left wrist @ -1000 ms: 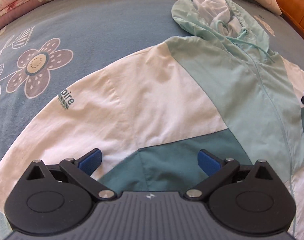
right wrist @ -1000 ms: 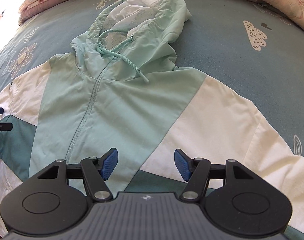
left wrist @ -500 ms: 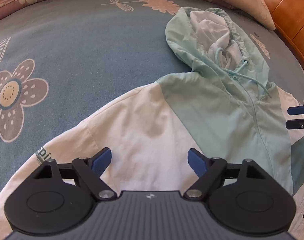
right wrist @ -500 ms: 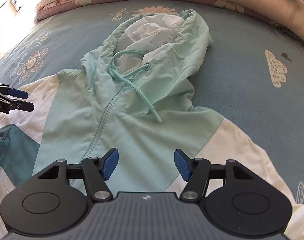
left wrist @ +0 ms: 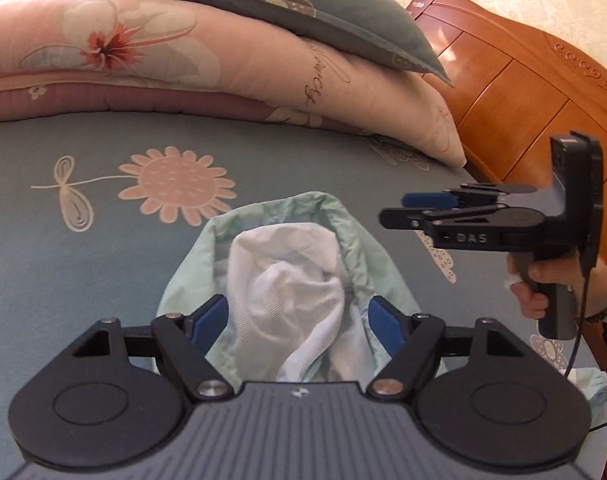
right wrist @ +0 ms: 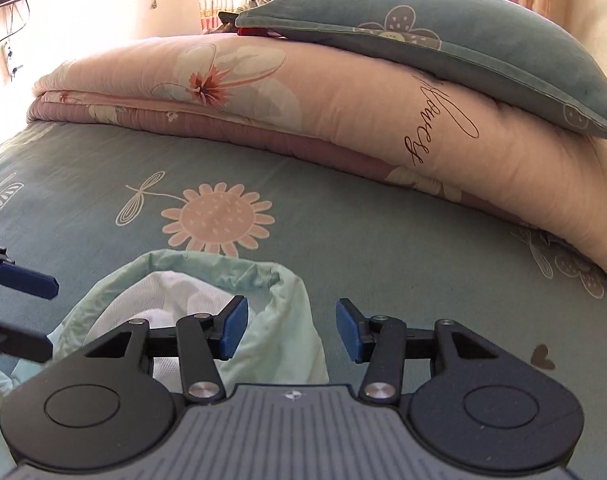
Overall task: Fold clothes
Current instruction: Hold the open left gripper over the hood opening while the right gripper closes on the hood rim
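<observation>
Your view has swung up from the jacket's body to its hood (left wrist: 287, 280), which lies flat on the bed (left wrist: 83, 280) near the folded quilt (left wrist: 223, 60). Your left tool (left wrist: 299, 320) has narrowed but stands open astride the hood, gripping nothing. Your right tool (right wrist: 291, 330) is closing, empty, over the hood's right edge. The hood fold looks next.

Open blue sheet (right wrist: 363, 240) lies beyond the mint hood (left wrist: 287, 280), passable. Folded quilt (right wrist: 303, 92) with pillow (right wrist: 443, 36) blocks the far side. Wooden headboard (left wrist: 515, 92) bounds the right edge.
</observation>
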Motion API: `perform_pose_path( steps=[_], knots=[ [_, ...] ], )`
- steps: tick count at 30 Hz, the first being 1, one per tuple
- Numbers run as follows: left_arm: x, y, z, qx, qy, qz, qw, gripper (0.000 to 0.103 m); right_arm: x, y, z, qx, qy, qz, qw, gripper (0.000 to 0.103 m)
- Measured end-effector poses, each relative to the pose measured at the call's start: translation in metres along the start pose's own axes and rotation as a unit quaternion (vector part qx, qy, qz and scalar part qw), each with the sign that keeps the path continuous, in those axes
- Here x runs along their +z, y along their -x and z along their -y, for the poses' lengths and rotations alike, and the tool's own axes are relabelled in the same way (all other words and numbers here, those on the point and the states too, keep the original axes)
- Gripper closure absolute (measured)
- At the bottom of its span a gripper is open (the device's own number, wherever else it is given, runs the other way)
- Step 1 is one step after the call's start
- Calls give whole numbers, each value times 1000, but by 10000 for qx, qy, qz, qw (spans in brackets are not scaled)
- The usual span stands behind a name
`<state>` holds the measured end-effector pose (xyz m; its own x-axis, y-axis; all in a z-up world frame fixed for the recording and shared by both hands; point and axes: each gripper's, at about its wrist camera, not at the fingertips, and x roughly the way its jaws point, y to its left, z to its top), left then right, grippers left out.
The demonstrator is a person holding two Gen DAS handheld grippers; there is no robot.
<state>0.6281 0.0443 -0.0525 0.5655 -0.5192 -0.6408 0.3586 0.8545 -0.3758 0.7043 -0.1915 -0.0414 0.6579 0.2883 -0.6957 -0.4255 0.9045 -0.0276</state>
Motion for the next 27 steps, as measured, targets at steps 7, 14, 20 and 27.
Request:
perform_pose_path(
  steps=[7,14,20,27],
  knots=[
    [-12,-69,-1,-162,395,-383,9984,26,29,-82,-26,389,1331,-644,9882,49],
    [-32,-80,-14,-142,571,-579,9966,26,4,-106,-61,350,3336,-1166,9348,45],
    [-33,-82,-17,-164,621,-606,9961,25,-1,-97,-67,-523,3732,-341,9256,45],
    [-36,-80,-18,-182,678,-627,9956,25,15,-58,-54,-345,3089,314,9500,46]
  ],
)
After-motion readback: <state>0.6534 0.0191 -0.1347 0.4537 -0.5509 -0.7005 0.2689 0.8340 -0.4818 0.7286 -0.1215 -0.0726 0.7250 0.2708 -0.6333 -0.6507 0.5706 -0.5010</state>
